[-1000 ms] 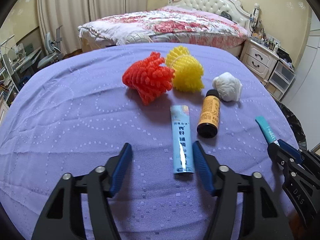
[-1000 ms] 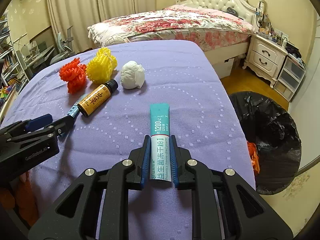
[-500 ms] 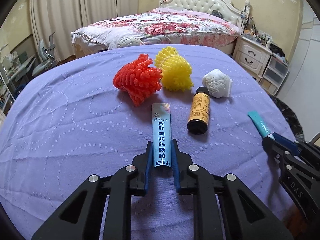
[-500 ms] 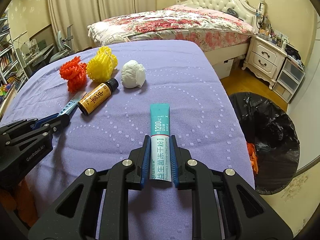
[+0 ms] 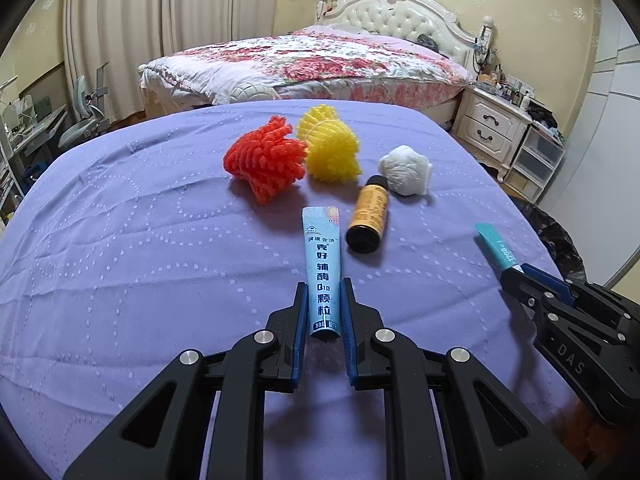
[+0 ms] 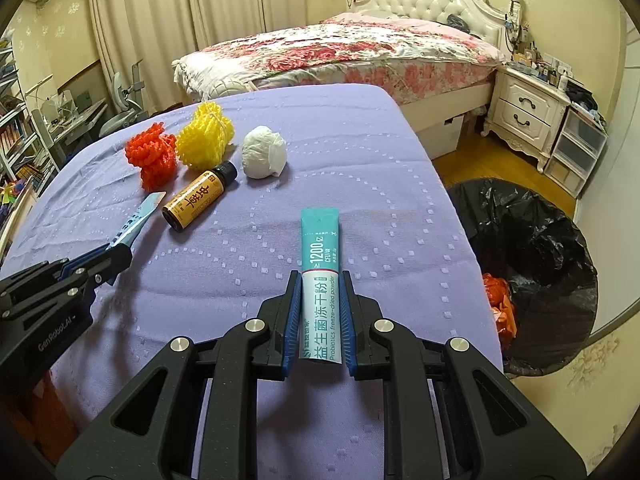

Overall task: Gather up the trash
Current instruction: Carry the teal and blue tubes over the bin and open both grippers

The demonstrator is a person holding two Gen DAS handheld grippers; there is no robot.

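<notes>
My left gripper (image 5: pixel 323 292) is shut on a light blue sachet (image 5: pixel 322 264), lifted slightly off the purple tablecloth (image 5: pixel 120 260). My right gripper (image 6: pixel 320 284) is shut on a teal and white sachet (image 6: pixel 320 276); that sachet (image 5: pixel 494 246) also shows in the left wrist view, at the right. Beyond lie an amber bottle (image 5: pixel 367 216), a red foam net (image 5: pixel 266 160), a yellow foam net (image 5: pixel 330 148) and a white paper wad (image 5: pixel 405 170). A black-lined trash bin (image 6: pixel 532 264) stands on the floor right of the table.
A bed with a floral cover (image 6: pixel 340 52) stands behind the table. White nightstand (image 6: pixel 524 112) and plastic drawers (image 6: pixel 576 148) are at the far right. A desk and chair (image 5: pixel 76 128) stand at the left. The bin holds orange trash (image 6: pixel 498 300).
My left gripper slid over to the light blue sachet, closed on it and raised it a little. The right gripper kept still with its sachet.
</notes>
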